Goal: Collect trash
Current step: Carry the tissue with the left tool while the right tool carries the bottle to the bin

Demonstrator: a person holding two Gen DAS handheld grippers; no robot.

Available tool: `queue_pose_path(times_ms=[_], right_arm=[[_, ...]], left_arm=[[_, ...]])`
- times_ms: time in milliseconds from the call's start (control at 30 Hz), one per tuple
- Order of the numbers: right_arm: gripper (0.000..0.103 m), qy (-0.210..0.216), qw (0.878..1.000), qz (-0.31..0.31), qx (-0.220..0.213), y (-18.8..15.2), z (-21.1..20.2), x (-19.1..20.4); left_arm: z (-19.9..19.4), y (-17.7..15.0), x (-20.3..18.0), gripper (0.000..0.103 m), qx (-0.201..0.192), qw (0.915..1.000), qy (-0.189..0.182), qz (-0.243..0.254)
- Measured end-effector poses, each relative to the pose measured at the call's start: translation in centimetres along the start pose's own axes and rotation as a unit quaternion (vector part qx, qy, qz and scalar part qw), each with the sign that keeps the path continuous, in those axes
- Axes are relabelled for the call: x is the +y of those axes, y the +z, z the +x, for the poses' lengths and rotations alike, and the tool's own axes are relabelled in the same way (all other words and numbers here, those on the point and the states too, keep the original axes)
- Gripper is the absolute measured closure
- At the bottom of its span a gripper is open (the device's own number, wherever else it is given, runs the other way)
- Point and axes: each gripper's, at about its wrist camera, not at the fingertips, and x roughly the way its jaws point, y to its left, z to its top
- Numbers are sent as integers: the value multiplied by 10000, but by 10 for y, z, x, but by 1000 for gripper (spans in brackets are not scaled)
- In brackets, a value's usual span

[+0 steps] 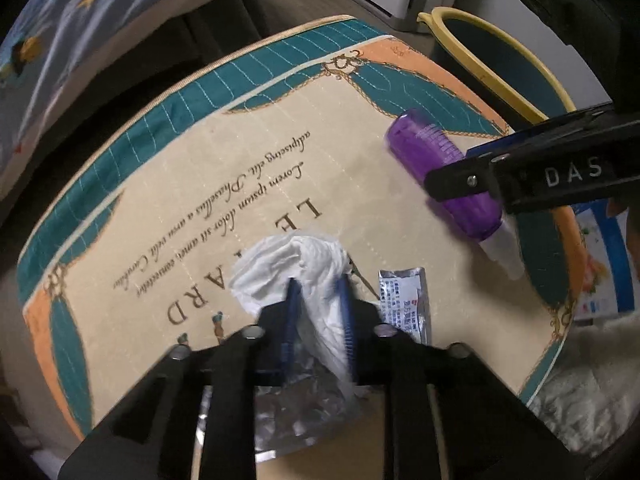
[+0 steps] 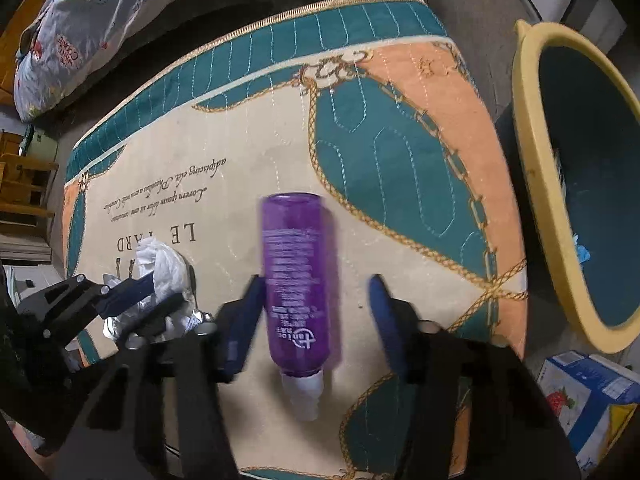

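A crumpled white tissue [image 1: 296, 264] lies on the quilted mat [image 1: 200, 184], and my left gripper [image 1: 320, 320] is shut on it, blue pads pinching its folds. Crinkled silver foil [image 1: 296, 412] sits under the fingers, with a small printed sachet [image 1: 404, 304] to the right. A purple bottle [image 2: 296, 280] with a white cap lies flat between the fingers of my right gripper [image 2: 314, 320], which is open. The left pad is at the bottle's side and a gap shows on the right. The right wrist view also shows the left gripper [image 2: 156, 292] on the tissue [image 2: 164, 264].
A bin with a yellow rim [image 2: 540, 200] and dark teal inside stands off the mat's right edge. A blue carton with a strawberry picture [image 2: 592, 396] lies below the bin. A printed pillow [image 2: 80, 20] lies beyond the mat's far left.
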Motion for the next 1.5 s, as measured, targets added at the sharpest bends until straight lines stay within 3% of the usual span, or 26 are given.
queue_pose_path(times_ms=[33, 267, 533, 800, 1000, 1500], right_arm=[[70, 73, 10000, 12, -14, 0, -1, -1], [70, 82, 9997, -113, -175, -2, -18, 0], [71, 80, 9962, -3, -868, -10, -75, -15], [71, -100, 9835, 259, -1787, -10, -143, -51], [71, -119, 9742, 368, -2225, -7, -176, -76], [71, -426, 9645, 1044, -2389, -21, -198, -172]], left_arm=[[-2, 1, 1, 90, -28, 10000, -6, -16], [-35, 6, 3, 91, -497, 9987, 137, -54], [-77, 22, -7, 91, -1111, 9937, 162, -56], [-97, 46, -33, 91, -1527, 9879, 229, 166], [-98, 69, -59, 91, -1713, 9846, 165, 302], [-67, 121, -166, 91, -1842, 9779, -234, 960]])
